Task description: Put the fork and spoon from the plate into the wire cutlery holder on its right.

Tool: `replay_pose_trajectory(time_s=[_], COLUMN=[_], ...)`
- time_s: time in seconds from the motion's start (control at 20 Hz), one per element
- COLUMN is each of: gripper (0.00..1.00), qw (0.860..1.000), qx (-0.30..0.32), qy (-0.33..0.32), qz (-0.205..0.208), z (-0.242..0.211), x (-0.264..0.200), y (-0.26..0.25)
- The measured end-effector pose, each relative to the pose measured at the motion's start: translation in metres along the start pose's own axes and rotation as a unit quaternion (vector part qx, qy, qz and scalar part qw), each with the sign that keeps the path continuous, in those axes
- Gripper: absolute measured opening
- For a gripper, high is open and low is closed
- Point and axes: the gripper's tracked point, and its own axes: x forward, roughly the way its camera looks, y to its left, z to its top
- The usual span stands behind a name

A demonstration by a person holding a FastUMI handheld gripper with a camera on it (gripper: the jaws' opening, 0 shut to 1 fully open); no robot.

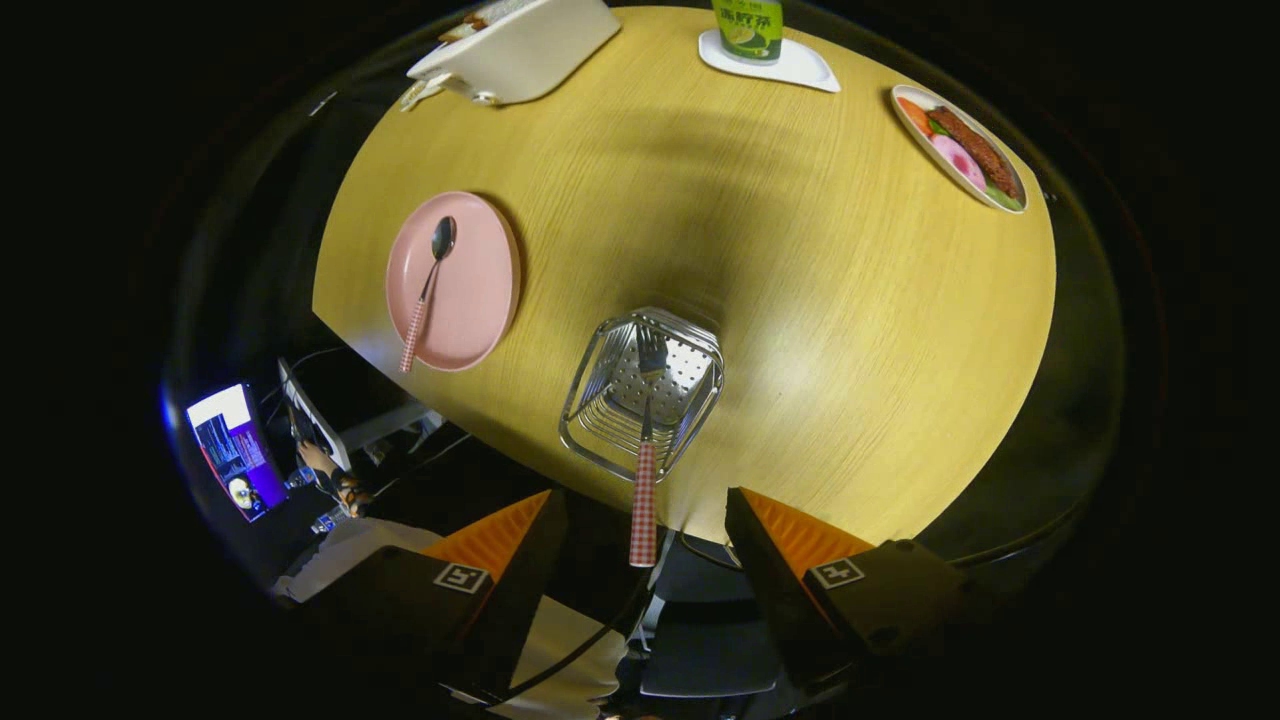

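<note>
I look straight down on a round wooden table (800, 300). The wire cutlery holder (642, 392) stands just ahead of my fingers. A fork (645, 450) with a red-checked handle stands in it, tines down, its handle sticking up between my fingers. My gripper (645, 520) is open, and neither finger touches the handle. To the holder's left lies a pink plate (470, 300). On it rests a spoon (428, 290) with a matching checked handle that reaches over the plate's near rim.
Beyond the holder are a white container (520, 45), a green can (748, 28) on a white coaster and a dish of food (960, 148). Off the table to the left, a lit screen (235, 450) and a person's hand (325, 468).
</note>
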Motion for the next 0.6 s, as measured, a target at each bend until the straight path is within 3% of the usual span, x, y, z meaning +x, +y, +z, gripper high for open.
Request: replay_pose_trajectory(time_s=[0.3,0.6], gripper=[1.0,1.0], qw=[0.986,0.964], qx=[0.041,0.034], qy=[-0.157,-0.265], qz=[0.027,0.014], z=[0.001,-0.006], x=[-0.042,-0.068], y=[0.031,0.069])
